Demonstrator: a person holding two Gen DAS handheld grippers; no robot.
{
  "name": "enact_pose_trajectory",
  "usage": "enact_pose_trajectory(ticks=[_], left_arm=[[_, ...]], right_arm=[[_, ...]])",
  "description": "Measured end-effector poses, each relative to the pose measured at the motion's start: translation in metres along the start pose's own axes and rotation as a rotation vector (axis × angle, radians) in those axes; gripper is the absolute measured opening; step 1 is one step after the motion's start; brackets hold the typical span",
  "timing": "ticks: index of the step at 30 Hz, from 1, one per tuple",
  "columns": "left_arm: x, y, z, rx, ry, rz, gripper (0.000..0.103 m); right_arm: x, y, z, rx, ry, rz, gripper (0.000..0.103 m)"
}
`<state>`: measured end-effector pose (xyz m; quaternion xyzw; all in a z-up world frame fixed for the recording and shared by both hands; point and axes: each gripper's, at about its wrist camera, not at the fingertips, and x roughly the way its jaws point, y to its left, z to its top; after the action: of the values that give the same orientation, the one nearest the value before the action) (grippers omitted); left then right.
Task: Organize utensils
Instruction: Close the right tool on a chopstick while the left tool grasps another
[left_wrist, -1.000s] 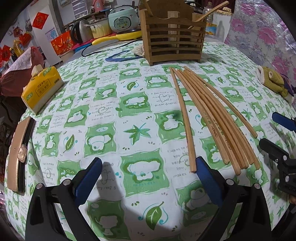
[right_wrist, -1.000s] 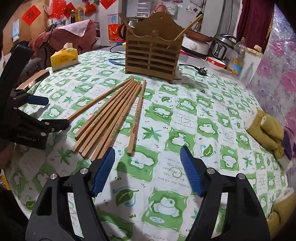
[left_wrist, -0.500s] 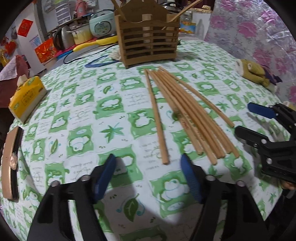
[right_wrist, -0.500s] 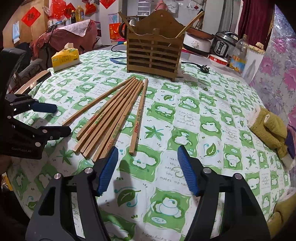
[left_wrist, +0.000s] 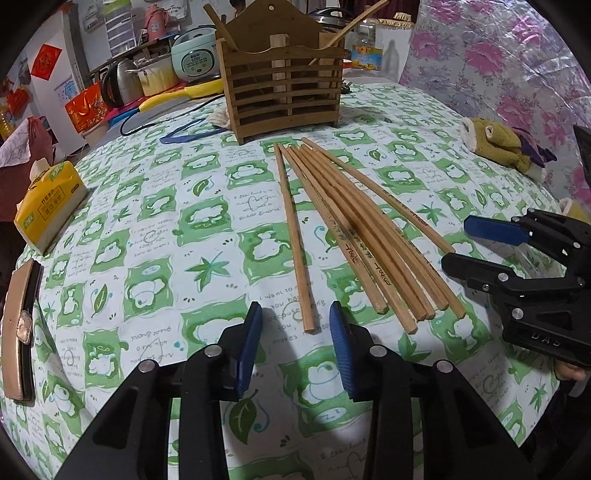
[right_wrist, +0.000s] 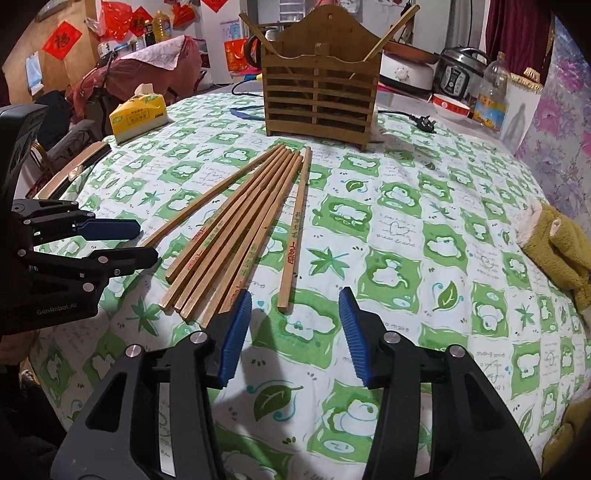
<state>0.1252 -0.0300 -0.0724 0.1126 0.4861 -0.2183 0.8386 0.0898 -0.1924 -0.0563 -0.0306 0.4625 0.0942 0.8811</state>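
Several wooden chopsticks (left_wrist: 354, 229) lie fanned on the green-and-white tablecloth in front of a slatted wooden utensil holder (left_wrist: 284, 81). One chopstick (left_wrist: 293, 236) lies apart on the left of the bunch. My left gripper (left_wrist: 295, 325) is open, its blue pads either side of that chopstick's near end. In the right wrist view the chopsticks (right_wrist: 236, 232) and holder (right_wrist: 319, 85) show too. My right gripper (right_wrist: 295, 314) is open, just behind the near end of the rightmost chopstick (right_wrist: 293, 236). Two chopsticks stand in the holder.
A yellow tissue pack (left_wrist: 48, 203) and a tan wallet (left_wrist: 20, 325) sit at the table's left edge. An olive plush toy (left_wrist: 498, 142) lies at the right. A blue cord (left_wrist: 184, 133), rice cookers, a kettle and a bottle (right_wrist: 491, 92) are behind the holder.
My left gripper has moved right and forward to the lone chopstick's near end, and its jaws have narrowed. My right gripper has edged forward toward the chopsticks.
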Motion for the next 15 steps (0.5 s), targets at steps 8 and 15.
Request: enact_pose_trajectory(ticks=[8,15], left_arm=[[-0.0011,-0.0029,-0.0007,0.002,-0.005,-0.017,0.009],[-0.0067,0.0039,-0.0003,-0.034,-0.027,-0.035,0.007]], right_arm=[[0.0086,-0.0059,0.0029,0.057,0.039,0.071,0.007],[-0.0008,-0.0088,0.0016,0.075,-0.013,0.089,0.007]])
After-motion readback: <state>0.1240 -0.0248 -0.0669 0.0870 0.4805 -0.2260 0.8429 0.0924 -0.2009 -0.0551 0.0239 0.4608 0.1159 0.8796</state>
